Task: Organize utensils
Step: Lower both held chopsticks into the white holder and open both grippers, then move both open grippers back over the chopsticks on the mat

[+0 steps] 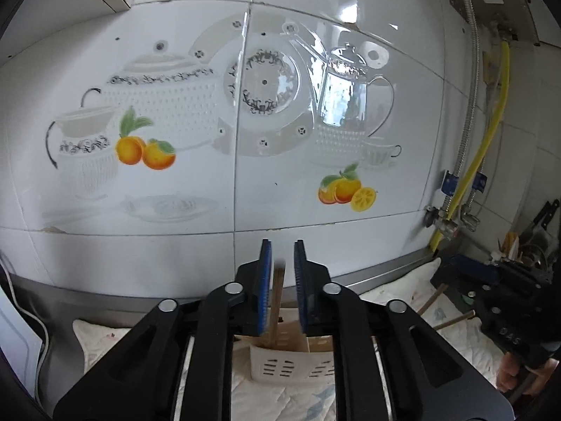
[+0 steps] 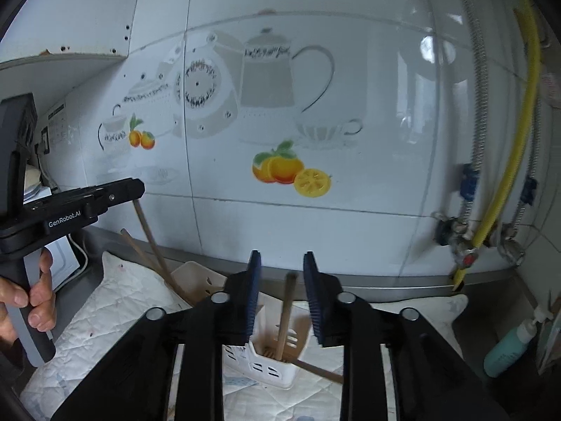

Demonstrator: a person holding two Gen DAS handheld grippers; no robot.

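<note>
Wooden chopstick [image 2: 285, 315] stands nearly upright in the white holder [image 2: 277, 361], tip toward twelve o'clock, between your right tongs [image 2: 282, 273], released. Your left tongs [image 1: 282, 263] gape slightly around another blurred stick [image 1: 277, 298].

Above the white slotted holder [image 2: 266, 365] room lies free up to the tiled wall [image 2: 315, 224], though upright wooden sticks [image 2: 285, 315] and leaning ones [image 2: 150, 245] crowd its openings.
</note>
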